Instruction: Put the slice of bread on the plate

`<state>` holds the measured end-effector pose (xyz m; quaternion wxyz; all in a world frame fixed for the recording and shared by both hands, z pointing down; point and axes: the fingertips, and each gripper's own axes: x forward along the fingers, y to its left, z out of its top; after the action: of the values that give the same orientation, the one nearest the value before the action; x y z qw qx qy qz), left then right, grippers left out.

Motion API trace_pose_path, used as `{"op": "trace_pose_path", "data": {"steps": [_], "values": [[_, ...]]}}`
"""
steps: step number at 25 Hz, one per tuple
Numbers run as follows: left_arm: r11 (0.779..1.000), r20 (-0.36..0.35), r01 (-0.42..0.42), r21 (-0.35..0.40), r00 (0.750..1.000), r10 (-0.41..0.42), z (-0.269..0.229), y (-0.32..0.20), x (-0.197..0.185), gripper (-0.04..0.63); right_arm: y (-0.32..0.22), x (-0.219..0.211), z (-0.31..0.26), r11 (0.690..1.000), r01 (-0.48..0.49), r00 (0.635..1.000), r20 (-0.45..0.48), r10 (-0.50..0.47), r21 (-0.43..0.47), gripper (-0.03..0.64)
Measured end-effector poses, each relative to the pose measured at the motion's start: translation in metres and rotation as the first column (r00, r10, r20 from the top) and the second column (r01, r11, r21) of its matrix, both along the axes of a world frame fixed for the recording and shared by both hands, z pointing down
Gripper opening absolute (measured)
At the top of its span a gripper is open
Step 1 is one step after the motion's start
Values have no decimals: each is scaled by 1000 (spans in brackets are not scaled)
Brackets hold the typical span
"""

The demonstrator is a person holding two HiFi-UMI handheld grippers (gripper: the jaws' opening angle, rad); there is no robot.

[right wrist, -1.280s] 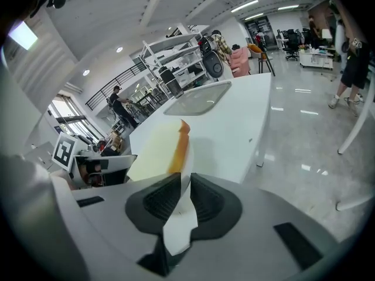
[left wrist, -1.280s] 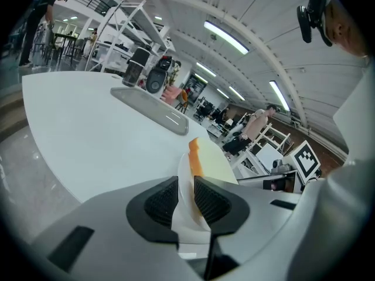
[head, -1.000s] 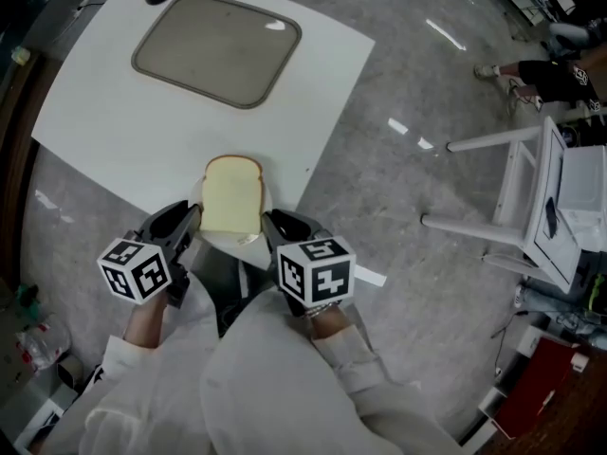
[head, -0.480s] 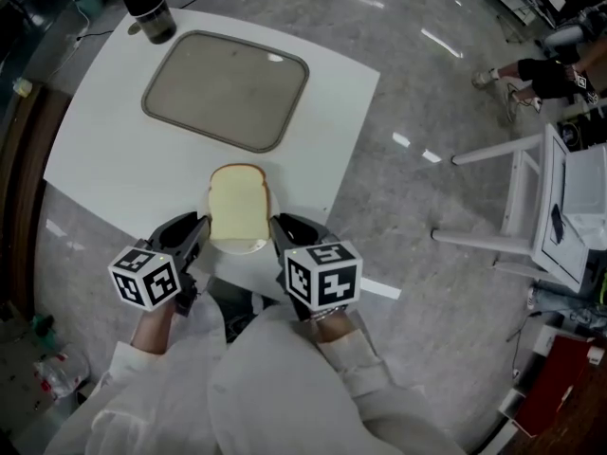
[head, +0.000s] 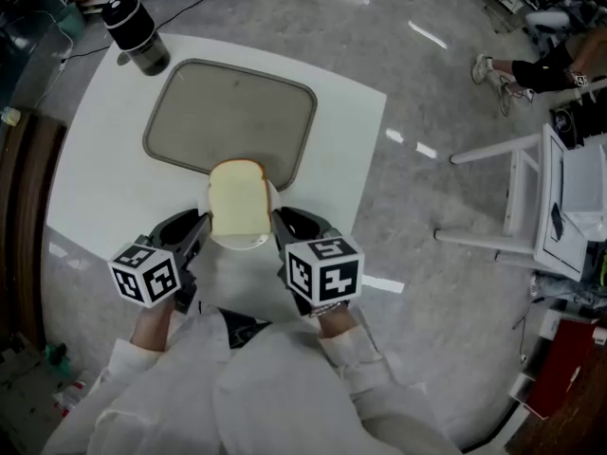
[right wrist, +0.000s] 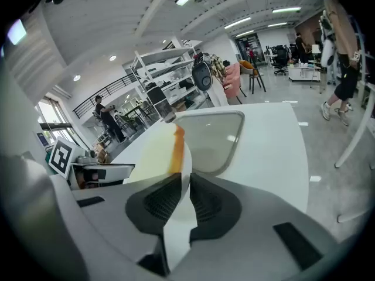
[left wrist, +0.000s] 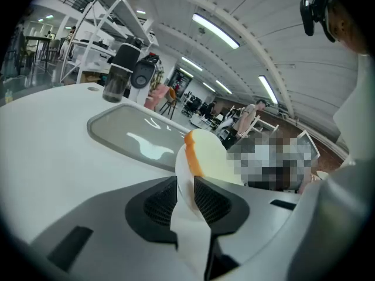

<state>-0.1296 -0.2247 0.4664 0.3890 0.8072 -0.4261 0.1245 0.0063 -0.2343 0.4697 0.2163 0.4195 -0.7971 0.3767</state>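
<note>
Your left hand-held gripper (head: 194, 227) has its jaws nearly together, clamped on the left rim of the white plate (head: 243, 243), and your right hand-held gripper (head: 283, 222) is pinched the same way on the plate's right rim. The slice of bread (head: 237, 197) lies flat on the plate, between the two. From the head view the plate shows over the near edge of the bench (head: 104, 178), its far side overlapping the near rim of the grey tray (head: 232, 112); a dark tumbler (head: 135, 34) stands at the bench's far left corner. Only the left gripper view shows the ribbed pads (left wrist: 159, 202) pressing the thin plate edge, with the bread's brown crust just beyond. The right gripper view shows the same grip from the other side, plus the marker cube (right wrist: 58, 157) of your left hand-held gripper.
</note>
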Motion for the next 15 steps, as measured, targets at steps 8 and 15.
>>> {"op": "trace_pose_path", "data": {"steps": [8, 15], "values": [[998, 5, -56, 11, 998, 56, 1, -62, -23, 83, -60, -24, 2, 999, -31, 999, -29, 31, 11, 55], [997, 18, -82, 13, 996, 82, 8, -111, -43, 83, -106, -44, 11, 998, -58, 998, -15, 58, 4, 54]]}}
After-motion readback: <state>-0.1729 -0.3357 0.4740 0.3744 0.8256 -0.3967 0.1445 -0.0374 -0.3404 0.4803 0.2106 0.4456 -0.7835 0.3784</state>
